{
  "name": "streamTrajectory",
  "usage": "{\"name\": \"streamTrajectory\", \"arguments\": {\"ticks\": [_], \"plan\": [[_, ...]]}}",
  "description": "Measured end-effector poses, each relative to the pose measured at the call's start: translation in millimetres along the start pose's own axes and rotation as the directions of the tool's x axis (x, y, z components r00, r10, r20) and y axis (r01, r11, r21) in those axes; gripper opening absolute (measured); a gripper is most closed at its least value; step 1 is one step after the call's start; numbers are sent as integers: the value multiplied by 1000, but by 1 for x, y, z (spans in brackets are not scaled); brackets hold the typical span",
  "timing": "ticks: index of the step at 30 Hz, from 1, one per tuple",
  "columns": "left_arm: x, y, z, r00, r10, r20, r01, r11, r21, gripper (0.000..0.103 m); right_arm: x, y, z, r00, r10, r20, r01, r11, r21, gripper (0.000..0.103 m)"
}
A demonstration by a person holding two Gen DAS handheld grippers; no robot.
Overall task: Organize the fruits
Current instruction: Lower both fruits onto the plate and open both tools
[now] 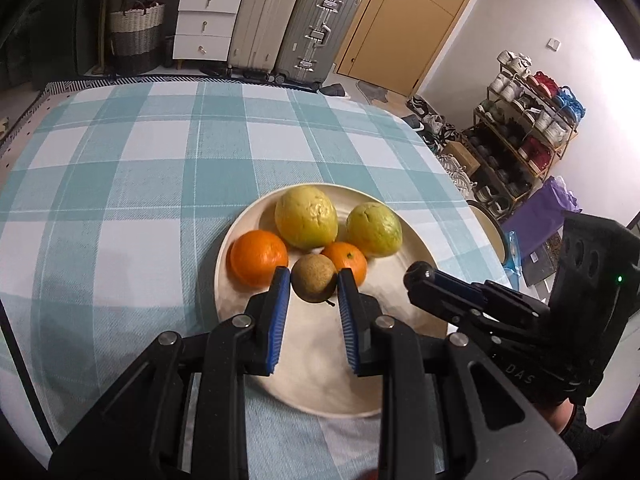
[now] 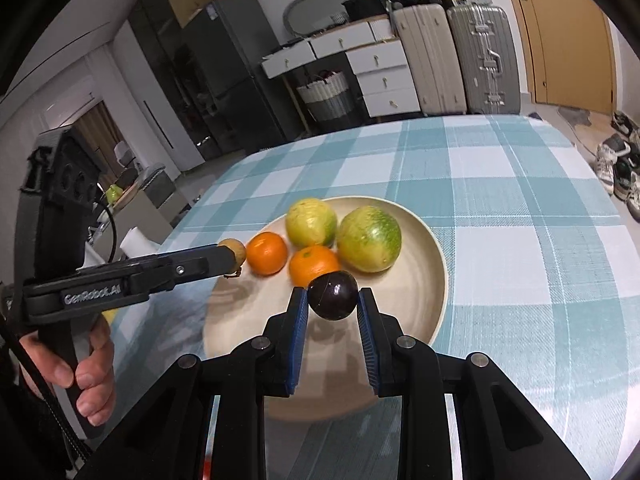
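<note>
A cream plate (image 1: 400, 240) (image 2: 430, 248) on the checked tablecloth holds two yellow-green fruits (image 1: 306, 216) (image 2: 368, 238) and two oranges (image 1: 258, 258) (image 2: 266, 252). My left gripper (image 1: 314, 280) is shut on a small brown round fruit (image 1: 313, 283) above the plate's near half; that fruit (image 2: 236, 250) also shows at the left gripper's tip in the right wrist view. My right gripper (image 2: 333, 296) is shut on a dark purple round fruit (image 2: 333, 295), just in front of the nearer orange (image 2: 312, 264). In the left wrist view the dark fruit (image 1: 418, 274) shows at the right gripper's tip.
The teal and white checked cloth (image 1: 140, 184) covers the table. A hand (image 2: 86, 376) holds the left gripper's handle. Suitcases (image 1: 294, 24), white drawers (image 1: 204, 24) and a woven basket (image 1: 136, 32) stand beyond the far edge; a shoe rack (image 1: 524, 132) stands to the right.
</note>
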State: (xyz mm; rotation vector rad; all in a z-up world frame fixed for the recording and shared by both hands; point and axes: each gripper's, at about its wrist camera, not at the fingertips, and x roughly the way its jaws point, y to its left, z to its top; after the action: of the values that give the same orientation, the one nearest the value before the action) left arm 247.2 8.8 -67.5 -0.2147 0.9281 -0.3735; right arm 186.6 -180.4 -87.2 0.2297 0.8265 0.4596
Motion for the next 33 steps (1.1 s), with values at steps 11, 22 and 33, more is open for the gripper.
{"name": "streamTrajectory", "arguments": {"ticks": [11, 22, 33], "plan": [[21, 1, 12, 1000, -20, -3, 20, 1000, -1, 22, 16, 5, 8, 999, -34, -8, 34, 999, -29, 26], [0, 10, 12, 999, -6, 36, 8, 999, -50, 38, -11, 19, 11, 994, -51, 98, 59, 996, -74, 59], [-45, 0, -9, 996, 27, 85, -25, 999, -29, 45, -47, 24, -1, 989, -62, 136, 68, 997, -46, 59]]}}
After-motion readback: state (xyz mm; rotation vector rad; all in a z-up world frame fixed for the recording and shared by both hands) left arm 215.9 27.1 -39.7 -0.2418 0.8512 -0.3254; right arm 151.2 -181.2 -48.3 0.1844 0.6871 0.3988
